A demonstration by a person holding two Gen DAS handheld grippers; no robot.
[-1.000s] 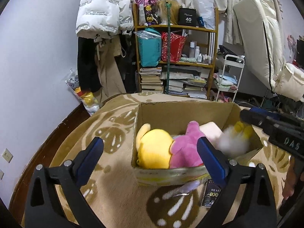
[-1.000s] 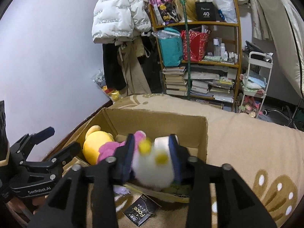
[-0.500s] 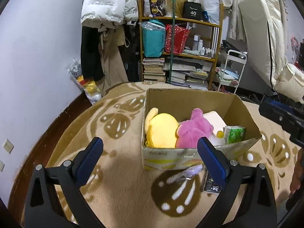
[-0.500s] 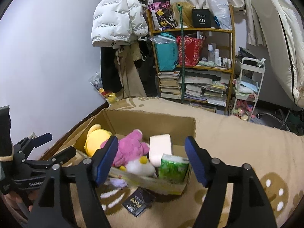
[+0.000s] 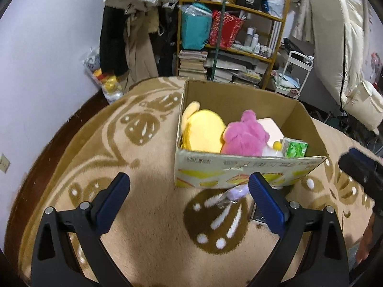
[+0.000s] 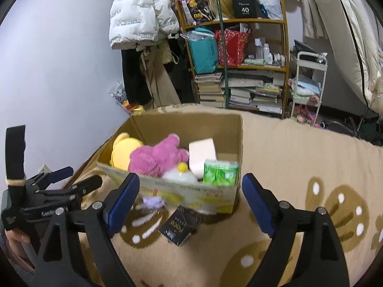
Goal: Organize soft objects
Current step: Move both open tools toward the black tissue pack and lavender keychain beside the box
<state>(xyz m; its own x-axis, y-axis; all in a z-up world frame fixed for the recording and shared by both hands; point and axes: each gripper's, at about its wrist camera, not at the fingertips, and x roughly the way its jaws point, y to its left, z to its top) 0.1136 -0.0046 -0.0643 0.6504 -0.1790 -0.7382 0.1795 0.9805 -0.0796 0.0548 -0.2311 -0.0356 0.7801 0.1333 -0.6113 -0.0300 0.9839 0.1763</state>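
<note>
A cardboard box [image 5: 239, 167] [image 6: 182, 192] stands on the patterned beige blanket. It holds a yellow plush [image 5: 203, 131] [image 6: 124, 150], a pink plush [image 5: 244, 136] [image 6: 158, 157], a pale pink block [image 6: 201, 153], a white fluffy toy [image 6: 179, 177] with a yellow pom, and a green tissue pack [image 5: 295, 148] [image 6: 220, 172]. My right gripper [image 6: 191, 184] hangs in front of the box, jaws opening with nothing between them. My left gripper [image 5: 189, 186] is open and empty, just short of the box's front wall.
A purple item [image 6: 152, 201] and a black packet [image 6: 179, 227] lie on the blanket against the box front. Behind stand a loaded wooden shelf [image 6: 239, 71], hanging coats [image 6: 138, 12], a white cart [image 6: 308, 83] and a cream mattress [image 5: 335, 59]. The wall is at the left.
The right gripper opened and let go of the white fluffy toy, which now lies in the box. Both grippers drew back from the box.
</note>
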